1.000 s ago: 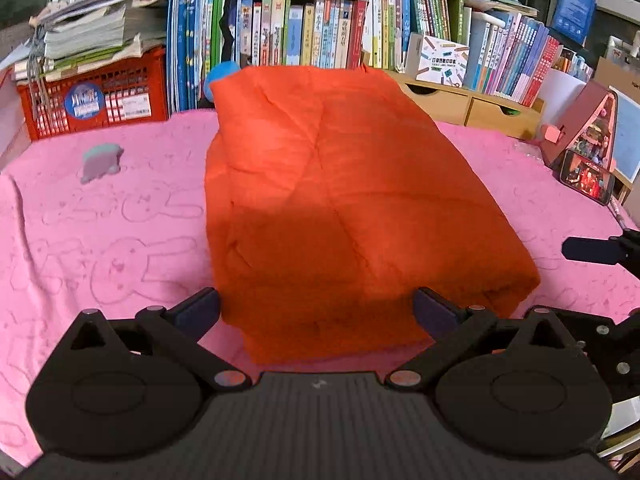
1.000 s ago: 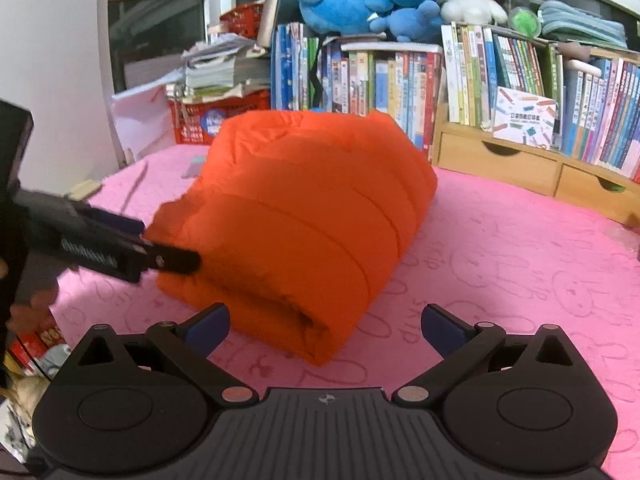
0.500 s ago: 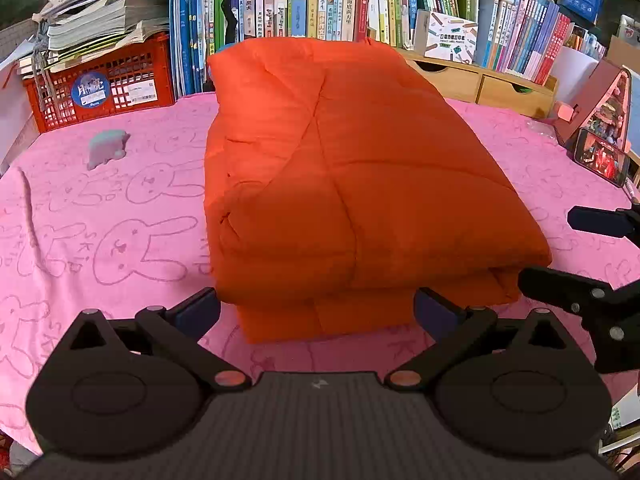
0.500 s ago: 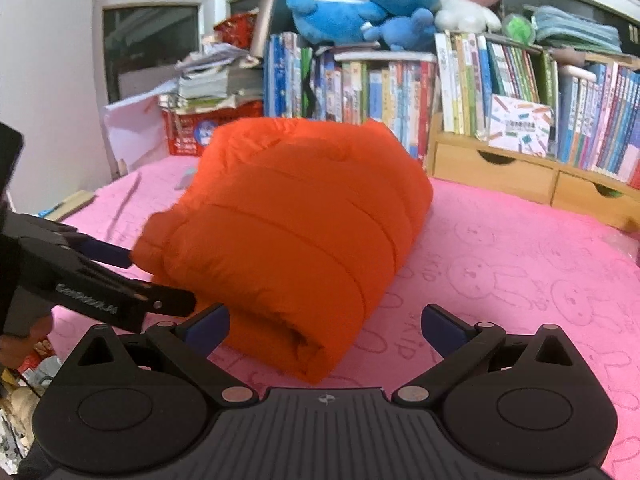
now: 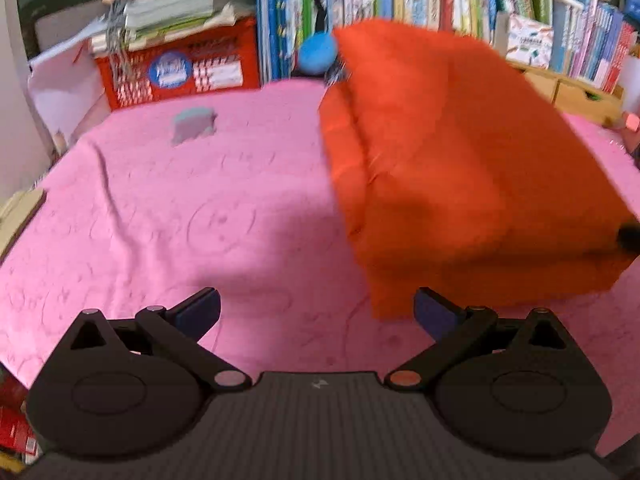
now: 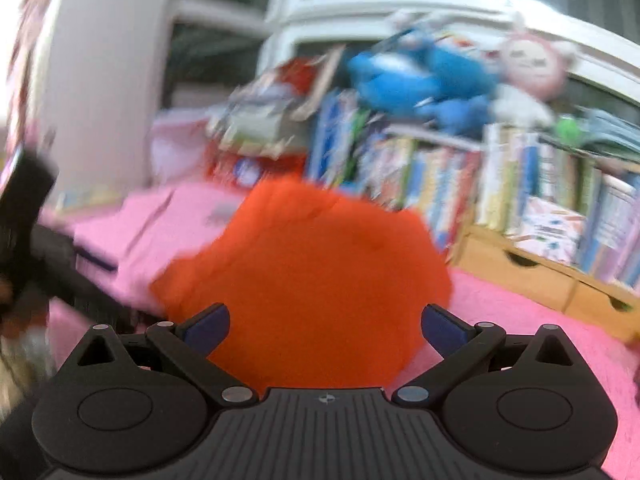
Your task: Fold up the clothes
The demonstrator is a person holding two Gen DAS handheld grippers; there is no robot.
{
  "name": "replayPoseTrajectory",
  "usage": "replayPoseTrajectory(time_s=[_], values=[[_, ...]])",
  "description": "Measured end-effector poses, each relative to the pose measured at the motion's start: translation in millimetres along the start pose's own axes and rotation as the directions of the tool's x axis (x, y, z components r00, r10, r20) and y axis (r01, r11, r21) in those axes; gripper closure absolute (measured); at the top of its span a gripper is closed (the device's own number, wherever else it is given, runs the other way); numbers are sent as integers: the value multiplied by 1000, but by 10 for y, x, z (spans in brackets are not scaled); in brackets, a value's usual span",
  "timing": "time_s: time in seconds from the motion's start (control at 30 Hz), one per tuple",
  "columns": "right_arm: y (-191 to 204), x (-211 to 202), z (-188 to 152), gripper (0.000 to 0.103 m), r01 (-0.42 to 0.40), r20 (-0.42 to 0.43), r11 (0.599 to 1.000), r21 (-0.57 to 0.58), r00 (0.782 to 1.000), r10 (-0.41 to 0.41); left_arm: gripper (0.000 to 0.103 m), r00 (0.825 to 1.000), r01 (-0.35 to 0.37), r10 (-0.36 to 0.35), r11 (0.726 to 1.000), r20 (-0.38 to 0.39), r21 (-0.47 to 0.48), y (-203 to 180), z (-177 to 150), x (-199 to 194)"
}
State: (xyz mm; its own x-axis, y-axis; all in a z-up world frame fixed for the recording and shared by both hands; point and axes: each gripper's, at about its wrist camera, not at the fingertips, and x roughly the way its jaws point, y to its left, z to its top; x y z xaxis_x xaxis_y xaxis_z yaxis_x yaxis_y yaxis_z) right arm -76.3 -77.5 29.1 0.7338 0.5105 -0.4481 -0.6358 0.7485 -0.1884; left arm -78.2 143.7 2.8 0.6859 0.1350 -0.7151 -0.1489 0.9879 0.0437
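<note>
**Open pink cloth on the left, orange bundle blocking the right**

In the left wrist view, the pink cloth [image 5: 168,216] lay bare and wide ahead of the left gripper [image 5: 316,308], whose fingers stood apart with nothing between them. Only a small grey object [image 5: 194,125] sat far back on that stretch. The folded orange garment [image 5: 460,168] filled the right side as a tall block. Behind, a red crate [image 5: 180,68] and a row of books [image 5: 384,4] closed off the far edge.

The right wrist view was blurred. The garment [image 6: 316,276] bulked directly ahead of the spread right gripper [image 6: 326,326]; free pink surface lay to its right, before wooden drawers [image 6: 532,272].
</note>
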Motion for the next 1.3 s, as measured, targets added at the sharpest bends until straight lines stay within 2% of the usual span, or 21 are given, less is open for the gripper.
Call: replayPoseTrajectory(time_s=[0.13, 0.23, 0.33, 0.4, 0.57, 0.67, 0.77, 0.83, 0.9, 1.07, 1.3], values=[[256, 254, -165, 0, 28, -74, 996, -83, 997, -34, 0, 1000, 18, -18, 1000, -15, 1, -5, -10, 81], [225, 359, -213, 0, 68, -92, 997, -39, 993, -71, 0, 999, 44, -44, 999, -6, 6, -31, 37, 124], [97, 378, -233, 0, 112, -111, 994, 4, 988, -111, 0, 999, 36, -36, 999, -12, 3, -8, 66, 180], [-4, 329, -248, 0, 130, -129, 991, 21, 984, -127, 0, 999, 46, -46, 999, -5, -14, 69, 76, 98], [-246, 71, -237, 0, 80, -138, 983, 164, 989, -57, 0, 982, 174, -173, 985, 69, -6, 84, 164, -235], [-289, 39, -224, 0, 70, -146, 968, 239, 989, -36, 0, 975, 220, -219, 975, 47, -17, -70, 119, -124], [-250, 103, -232, 0, 77, -169, 963, 257, 985, -34, 0, 984, 174, -174, 985, -36, 6, -272, 84, 30], [-206, 137, -243, 0, 83, -187, 961, 264, 982, -33, 0, 987, 152, -150, 988, -61, 38, -367, 86, 46], [-169, 143, -250, 0, 84, -194, 960, 268, 981, -31, 0, 988, 148, -145, 988, -58, 48, -413, 83, 22], [-148, 104, -259, 0, 92, -191, 959, 270, 981, -40, 0, 979, 187, -187, 982, -85, -7, -396, 94, -5], [-194, 47, -309, 0, 103, -197, 956, 276, 979, -48, 0, 980, 166, -165, 986, -107, 2, -477, 94, -49]])
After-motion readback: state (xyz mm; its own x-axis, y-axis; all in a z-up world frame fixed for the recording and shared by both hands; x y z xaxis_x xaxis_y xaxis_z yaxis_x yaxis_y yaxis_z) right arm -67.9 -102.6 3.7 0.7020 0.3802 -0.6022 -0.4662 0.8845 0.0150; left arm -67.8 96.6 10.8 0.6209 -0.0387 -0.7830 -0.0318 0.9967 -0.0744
